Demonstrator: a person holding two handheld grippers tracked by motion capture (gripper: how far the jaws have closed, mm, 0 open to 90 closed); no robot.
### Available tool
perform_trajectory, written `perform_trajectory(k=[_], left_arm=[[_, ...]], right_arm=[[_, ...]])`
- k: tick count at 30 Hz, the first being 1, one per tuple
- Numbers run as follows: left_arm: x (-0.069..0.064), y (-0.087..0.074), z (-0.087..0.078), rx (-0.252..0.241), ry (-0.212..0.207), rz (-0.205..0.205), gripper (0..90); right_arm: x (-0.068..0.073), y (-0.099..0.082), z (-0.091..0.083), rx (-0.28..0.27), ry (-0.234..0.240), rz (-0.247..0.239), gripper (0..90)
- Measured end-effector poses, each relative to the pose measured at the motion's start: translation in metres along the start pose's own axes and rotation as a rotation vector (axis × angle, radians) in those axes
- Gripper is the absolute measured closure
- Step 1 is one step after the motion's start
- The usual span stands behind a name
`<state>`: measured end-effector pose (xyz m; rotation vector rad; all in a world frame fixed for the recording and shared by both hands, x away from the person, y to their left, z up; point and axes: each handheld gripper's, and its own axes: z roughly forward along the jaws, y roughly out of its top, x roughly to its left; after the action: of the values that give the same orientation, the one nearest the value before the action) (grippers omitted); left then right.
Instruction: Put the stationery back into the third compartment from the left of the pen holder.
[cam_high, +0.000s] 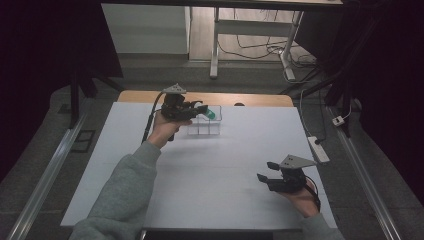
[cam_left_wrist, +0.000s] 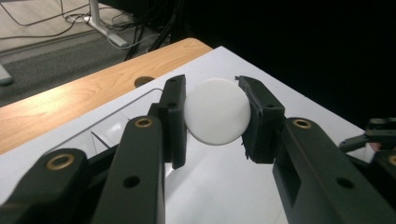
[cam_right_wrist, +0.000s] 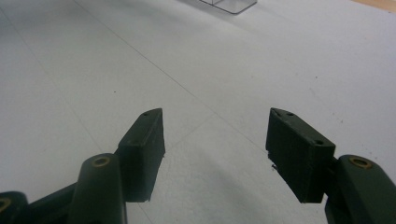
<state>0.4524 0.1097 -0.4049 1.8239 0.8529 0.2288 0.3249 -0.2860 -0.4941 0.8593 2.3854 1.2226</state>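
Jaws of the left gripper (cam_left_wrist: 215, 116) squeeze a white round thing (cam_left_wrist: 215, 111) between them. Both black pads (cam_left_wrist: 173, 119) press on its sides, one on each side, so the thing is held tight. From the left gripper view it looks like a flat white circle, the end of something. In the high view the left gripper (cam_high: 199, 111) is up off the table, and a green tip (cam_high: 210, 114) pokes out just past its jaws. I cannot tell if the green tip and the white circle are parts of one thing.

Right under the jaws, and a bit past them, sits a clear box (cam_high: 204, 128) with little rooms inside. It rests on the white table (cam_high: 220, 165). The held thing is above the box, not in it.

The right gripper (cam_right_wrist: 215, 144) has its jaws wide apart with nothing between them. Just bare white table shows in the gap. A corner of the clear box (cam_right_wrist: 229, 5) sits far ahead of these jaws. In the high view the right gripper (cam_high: 266, 171) is low, near the person's edge of the table, well apart from the left one.

A grey sleeve (cam_high: 125, 190) covers the left arm.
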Motion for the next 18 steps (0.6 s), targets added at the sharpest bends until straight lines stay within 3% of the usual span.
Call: perform_trajectory(k=[7, 15, 18], left_arm=[[0.013, 0.011, 0.019, 0.058, 0.029, -0.013, 64.2], [0.018, 0.013, 0.035, 0.109, 0.052, -0.005, 64.2], [0.019, 0.012, 0.04, 0.127, 0.06, -0.004, 64.1]], right_arm=[[0.001, -0.002, 0.004, 0.026, -0.002, -0.01, 36.7], [0.001, -0.002, 0.002, 0.014, 0.004, 0.003, 36.8], [0.001, -0.002, 0.001, 0.011, -0.015, -0.004, 37.6]])
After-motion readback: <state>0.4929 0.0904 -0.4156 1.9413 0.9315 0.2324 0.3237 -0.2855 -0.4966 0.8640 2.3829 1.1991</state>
